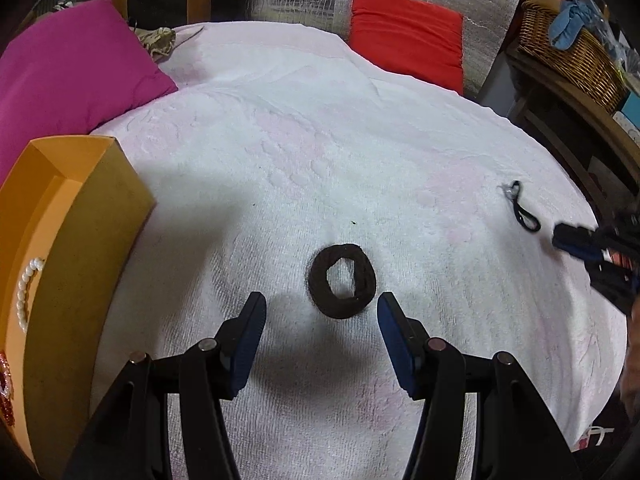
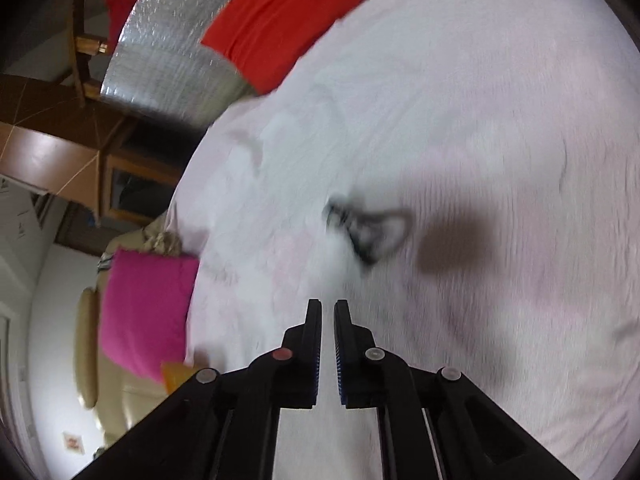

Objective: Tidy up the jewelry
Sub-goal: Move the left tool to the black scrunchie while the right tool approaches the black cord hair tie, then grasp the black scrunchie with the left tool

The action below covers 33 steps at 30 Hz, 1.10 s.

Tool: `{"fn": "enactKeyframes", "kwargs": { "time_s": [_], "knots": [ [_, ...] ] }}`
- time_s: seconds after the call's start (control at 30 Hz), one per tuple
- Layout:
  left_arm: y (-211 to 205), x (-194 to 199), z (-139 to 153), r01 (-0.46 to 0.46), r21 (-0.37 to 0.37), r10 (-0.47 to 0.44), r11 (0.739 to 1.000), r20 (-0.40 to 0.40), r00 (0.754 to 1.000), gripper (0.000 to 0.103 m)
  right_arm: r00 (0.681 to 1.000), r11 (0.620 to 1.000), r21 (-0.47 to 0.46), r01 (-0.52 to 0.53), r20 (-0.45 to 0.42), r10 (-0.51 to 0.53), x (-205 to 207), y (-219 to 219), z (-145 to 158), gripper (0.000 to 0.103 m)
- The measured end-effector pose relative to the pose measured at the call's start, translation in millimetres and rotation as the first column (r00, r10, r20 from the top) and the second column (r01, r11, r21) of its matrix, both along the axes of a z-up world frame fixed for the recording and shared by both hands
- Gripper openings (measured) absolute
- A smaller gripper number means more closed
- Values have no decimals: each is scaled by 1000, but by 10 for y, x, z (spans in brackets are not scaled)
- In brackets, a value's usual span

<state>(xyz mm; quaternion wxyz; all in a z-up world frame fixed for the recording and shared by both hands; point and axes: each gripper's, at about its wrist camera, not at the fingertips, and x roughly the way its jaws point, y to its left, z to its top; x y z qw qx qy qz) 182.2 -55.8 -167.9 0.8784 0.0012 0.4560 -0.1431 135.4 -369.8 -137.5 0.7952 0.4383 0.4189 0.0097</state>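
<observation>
A black fabric hair ring [image 1: 342, 282] lies flat on the white towel [image 1: 320, 140], just ahead of my left gripper [image 1: 321, 311]. That gripper is open and holds nothing; the ring sits slightly beyond its fingertips. At the left stands an orange box [image 1: 80, 216] holding a pearl bracelet [image 1: 26, 292] and a red sparkly piece [image 1: 6, 388]. A thin black cord with a silvery end [image 1: 520, 210] lies at the right. In the blurred right wrist view this cord [image 2: 370, 228] lies ahead of my right gripper [image 2: 328, 308], which is shut on nothing.
A magenta cushion [image 1: 68, 72] and a red cushion [image 1: 404, 32] rest at the towel's far edge. A wicker basket [image 1: 568, 48] stands on a wooden shelf at the far right. My right gripper [image 1: 568, 240] comes in from the right edge, close to the cord.
</observation>
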Motion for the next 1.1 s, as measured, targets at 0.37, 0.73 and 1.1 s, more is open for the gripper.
{"fn": "enactKeyframes", "kwargs": {
  "time_s": [0.37, 0.73, 1.1],
  "knots": [
    [-249, 132, -43, 28, 47, -28, 999, 15, 999, 58, 996, 995, -53, 85, -23, -86, -94, -377, 7, 12],
    [-251, 154, -58, 58, 44, -58, 997, 1, 998, 40, 992, 993, -31, 111, -49, -112, 303, -391, -193, 24],
    [-185, 139, -49, 80, 9, -80, 997, -27, 996, 41, 991, 985, -117, 128, -32, -132, 395, -289, -188, 10]
  ]
}}
